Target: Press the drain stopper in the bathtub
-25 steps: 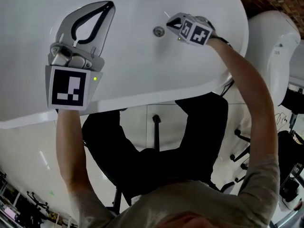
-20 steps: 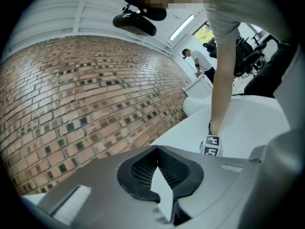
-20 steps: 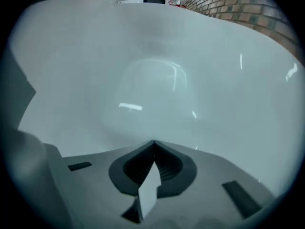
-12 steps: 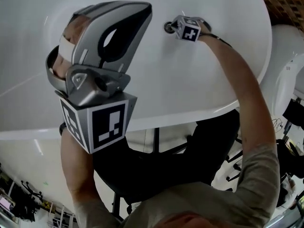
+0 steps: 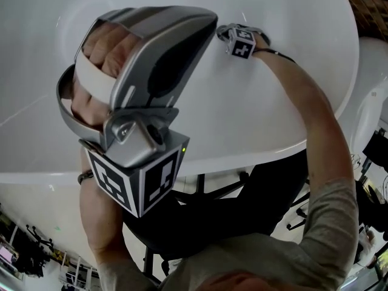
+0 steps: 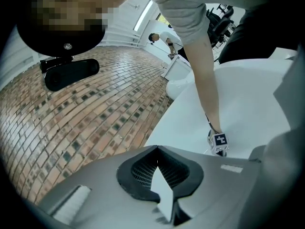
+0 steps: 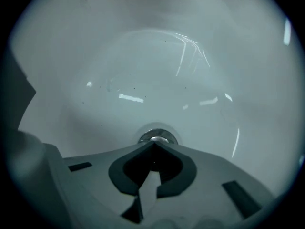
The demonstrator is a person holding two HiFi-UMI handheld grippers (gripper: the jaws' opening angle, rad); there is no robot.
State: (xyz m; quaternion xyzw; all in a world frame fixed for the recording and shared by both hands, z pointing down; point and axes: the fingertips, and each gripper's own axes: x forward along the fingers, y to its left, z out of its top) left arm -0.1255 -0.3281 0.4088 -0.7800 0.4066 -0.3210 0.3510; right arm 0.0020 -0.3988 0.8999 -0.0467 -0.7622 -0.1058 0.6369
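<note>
The white bathtub (image 5: 285,102) fills the head view. Low in its basin sits the chrome drain stopper (image 7: 157,136), seen only in the right gripper view. My right gripper (image 7: 153,146) is shut, its joined tips right at the stopper's near edge; whether they touch it I cannot tell. In the head view the right gripper (image 5: 223,33) reaches deep into the tub at arm's length and covers the drain. My left gripper (image 5: 208,20) is shut and empty, held high and close to the head camera. Its own view shows the left gripper (image 6: 157,150) pointing away from the drain.
The tub's near rim (image 5: 267,149) curves across the head view, with black legs of a stand (image 5: 200,183) under it. A white fixture (image 5: 373,96) stands at the right. A brick surface (image 6: 81,113) and a distant person (image 6: 164,38) appear in the left gripper view.
My left gripper has risen toward the head camera and tilted over. My right gripper has slid left onto the drain, which now lies hidden under it in the head view.
</note>
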